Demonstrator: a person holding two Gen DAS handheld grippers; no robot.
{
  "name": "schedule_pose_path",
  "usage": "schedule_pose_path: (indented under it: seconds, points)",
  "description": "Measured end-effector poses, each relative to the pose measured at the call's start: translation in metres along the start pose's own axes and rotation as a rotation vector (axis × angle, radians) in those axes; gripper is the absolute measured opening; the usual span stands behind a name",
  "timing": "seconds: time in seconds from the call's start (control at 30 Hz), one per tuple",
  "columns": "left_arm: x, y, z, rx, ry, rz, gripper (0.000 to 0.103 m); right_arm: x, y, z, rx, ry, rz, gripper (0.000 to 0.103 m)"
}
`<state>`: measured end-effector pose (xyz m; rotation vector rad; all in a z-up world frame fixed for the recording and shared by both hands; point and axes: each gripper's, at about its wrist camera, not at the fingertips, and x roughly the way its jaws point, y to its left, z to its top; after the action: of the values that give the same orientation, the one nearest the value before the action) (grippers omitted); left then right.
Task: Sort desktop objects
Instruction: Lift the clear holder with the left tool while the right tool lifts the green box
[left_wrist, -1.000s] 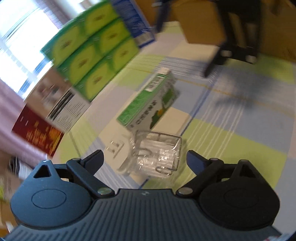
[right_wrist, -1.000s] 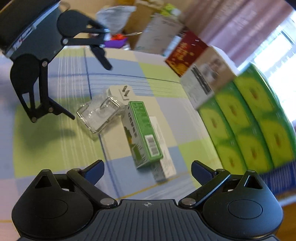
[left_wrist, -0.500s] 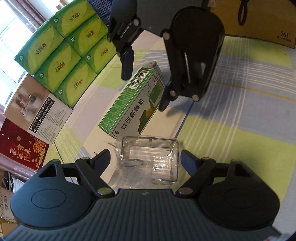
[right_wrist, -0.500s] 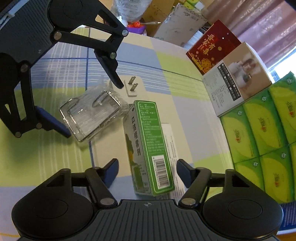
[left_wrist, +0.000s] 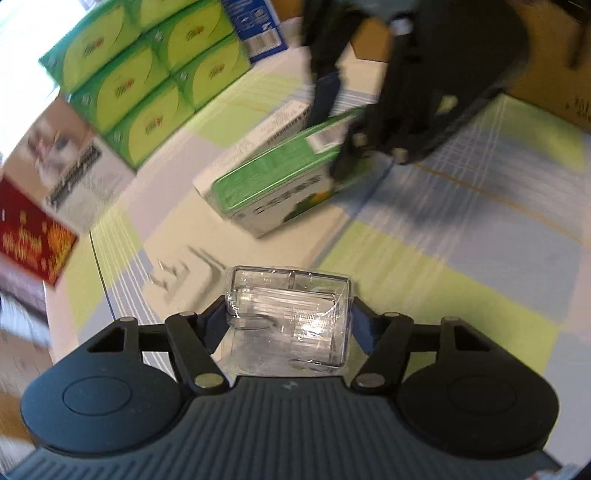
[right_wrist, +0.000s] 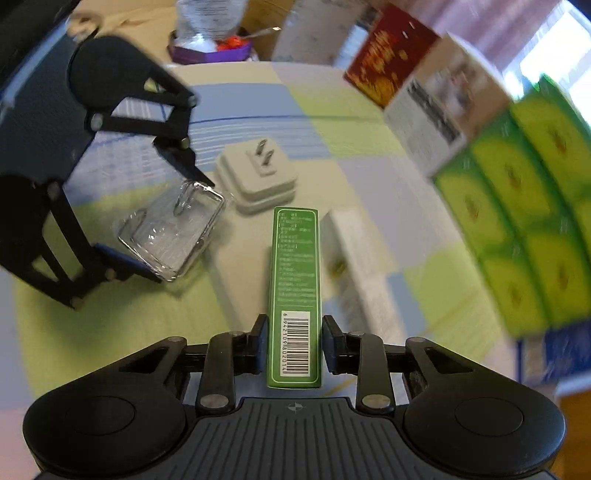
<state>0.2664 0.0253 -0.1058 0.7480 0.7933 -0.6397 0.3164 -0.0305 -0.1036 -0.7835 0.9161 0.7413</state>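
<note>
- Left gripper (left_wrist: 288, 314): jaws clamped on the clear case (left_wrist: 290, 321), one finger on each side; case sits bottom centre of the left view, low over the checked cloth (left_wrist: 461, 280).
- Same case in the right view (right_wrist: 173, 236), centre left, between the left gripper's fingers.
- Right gripper (right_wrist: 293, 341): jaws closed on the green box (right_wrist: 295, 288), barcode end nearest the camera, box running up the middle of the frame.
- In the left view the green box (left_wrist: 273, 184) is centre frame, its far end held by the right gripper (left_wrist: 343, 155); blurred there, so lift off the cloth is hard to tell.
- White box (right_wrist: 354, 266) lies just right of the green box, touching or nearly so.
- White plug (right_wrist: 258, 177), prongs up, sits above centre in the right view, just beside the case; untouched.
- Stacked green packs (right_wrist: 517, 206) at right edge, red box (right_wrist: 388, 55) upper right: background, well apart from the grip points.
- Step (judgement): both grasps made, start of lift/carry; sorting barely begun, plug and white box not yet handled.
- Next (judgement): raise each item straight up to clear its neighbours, then carry to its pile. No sorting spot visible.
- Risk (judgement): the case looks slick and could slip; the long box, held at one end, could sag or nudge the white box.
</note>
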Motion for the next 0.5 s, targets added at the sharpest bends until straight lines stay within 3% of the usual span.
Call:
schedule_pose_path:
  seconds: [0.3,0.5]
  points:
    - [-0.057,-0.054,-0.024,-0.279,0.044,-0.109,0.063,-0.049,0.038,-0.047,0.366,0.136,0.151,0.027]
    - [-0.090,-0.092,-0.052,-0.407,0.028,-0.076,0.063,-0.072,0.083,-0.084,0.413,0.133,0.111,0.027]
